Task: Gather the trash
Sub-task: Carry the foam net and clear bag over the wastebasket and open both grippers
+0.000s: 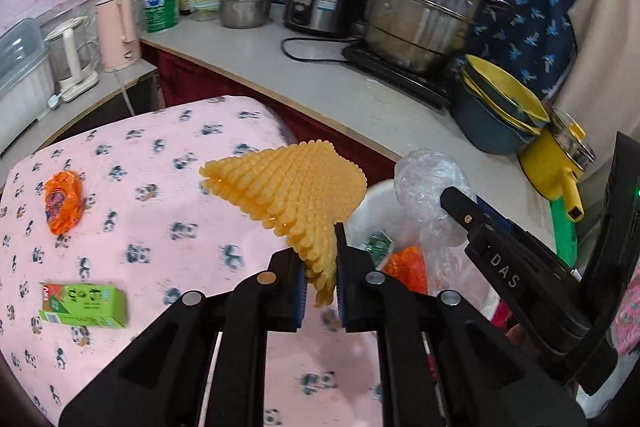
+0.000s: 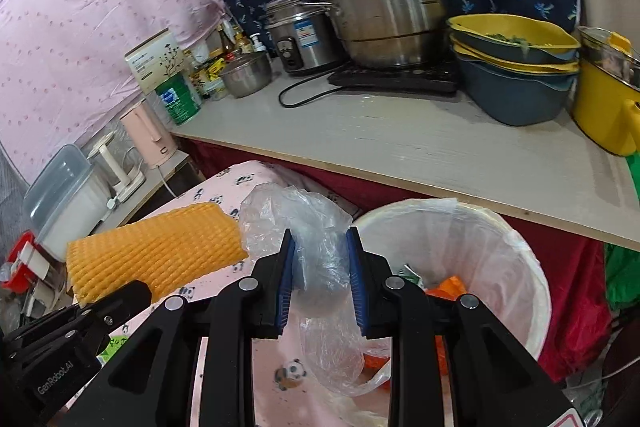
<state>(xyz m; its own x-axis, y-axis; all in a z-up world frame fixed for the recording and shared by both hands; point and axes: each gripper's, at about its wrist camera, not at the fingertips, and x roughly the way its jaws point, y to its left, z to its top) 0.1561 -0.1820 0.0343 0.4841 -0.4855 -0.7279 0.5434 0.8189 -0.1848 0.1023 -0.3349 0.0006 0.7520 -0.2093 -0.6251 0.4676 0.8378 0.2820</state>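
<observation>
My left gripper (image 1: 318, 247) is shut on the lower corner of a yellow foam net (image 1: 296, 183), which it holds up over the pink panda tablecloth (image 1: 160, 187). My right gripper (image 2: 320, 239) is shut on a crumpled clear plastic bag (image 2: 288, 211) at the near edge of the white lined trash bin (image 2: 500, 239). Orange wrappers (image 2: 448, 287) and a green scrap lie inside the bin. In the right wrist view the foam net (image 2: 160, 247) is to the left, above the left gripper (image 2: 120, 295). An orange wrapper (image 1: 64, 201) and a green carton (image 1: 84, 303) lie on the table.
Behind the bin runs a grey counter (image 2: 400, 147) with a big steel pot (image 2: 384, 11) on an induction cooker, a rice cooker (image 2: 300, 35), stacked bowls (image 2: 516, 67) and a yellow pot (image 2: 604, 103). A pink kettle (image 1: 118, 31) stands on a lower shelf at the left.
</observation>
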